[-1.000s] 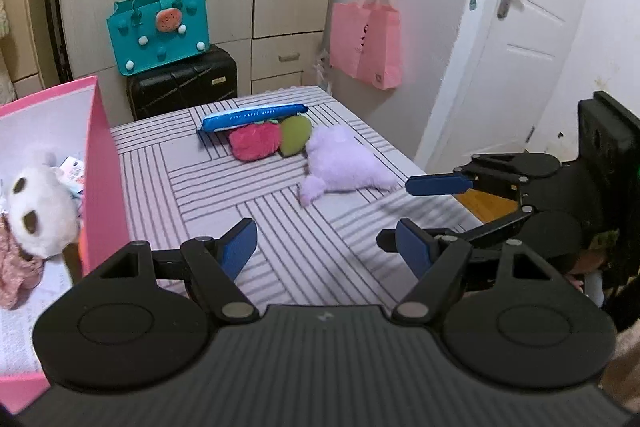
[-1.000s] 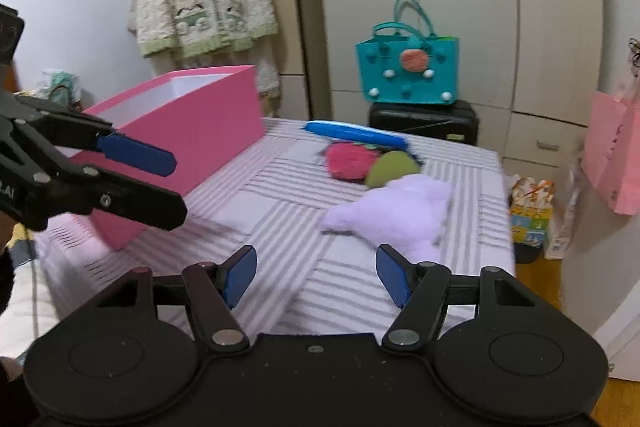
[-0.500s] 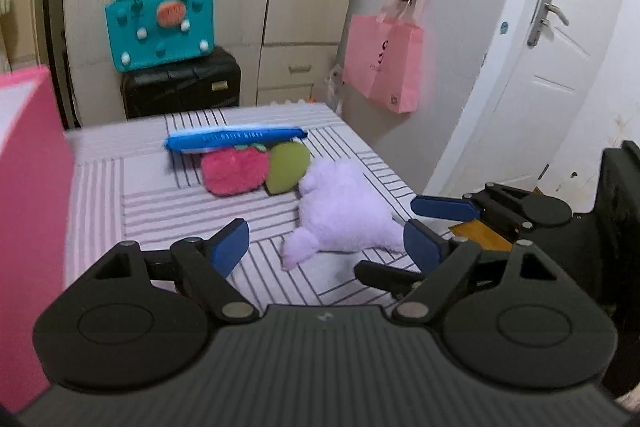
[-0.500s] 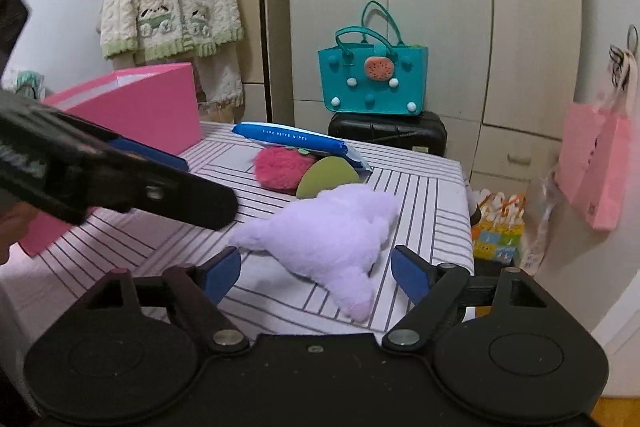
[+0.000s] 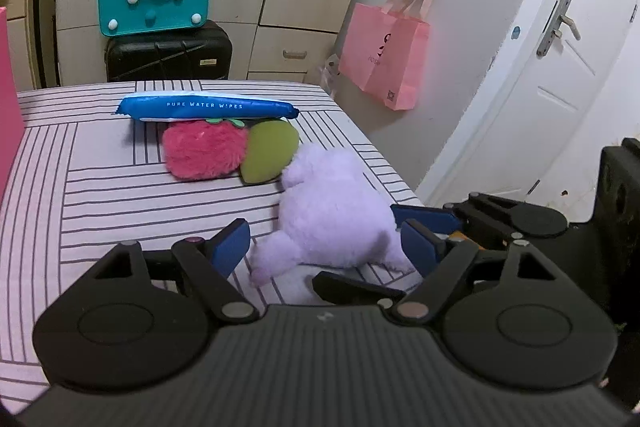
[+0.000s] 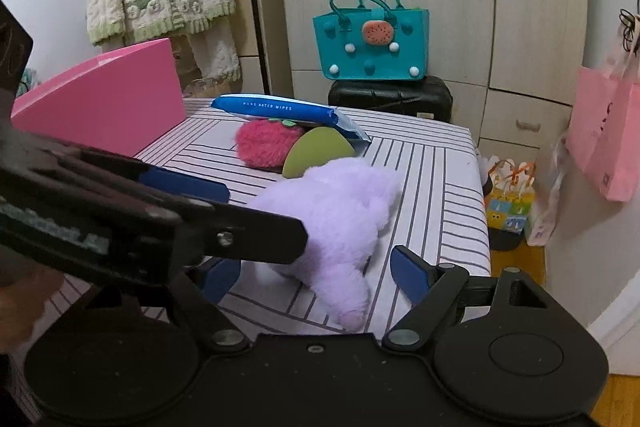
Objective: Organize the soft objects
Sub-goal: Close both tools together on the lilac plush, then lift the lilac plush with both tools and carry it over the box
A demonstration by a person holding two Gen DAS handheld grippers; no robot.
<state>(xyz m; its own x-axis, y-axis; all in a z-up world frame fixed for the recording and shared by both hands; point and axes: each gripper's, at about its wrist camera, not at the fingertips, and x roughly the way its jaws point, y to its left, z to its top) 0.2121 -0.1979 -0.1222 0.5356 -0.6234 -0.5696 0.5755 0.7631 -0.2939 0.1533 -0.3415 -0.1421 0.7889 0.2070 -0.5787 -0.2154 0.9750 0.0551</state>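
Both grippers have moved in from the pink box [image 6: 100, 103] toward the purple plush [image 5: 332, 215] at the table's [image 5: 80, 195] near right. Left gripper [image 5: 324, 247] and right gripper [image 6: 316, 277] are closing, wide, astride it, not yet gripping; pickup seems imminent.

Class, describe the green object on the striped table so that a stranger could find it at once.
On the striped table, look below the long blue wipes pack. The green cushion leans there, between the pink furry strawberry and the lilac plush. It alone is smooth, olive-green and leaf-shaped; its neighbours are fluffy.
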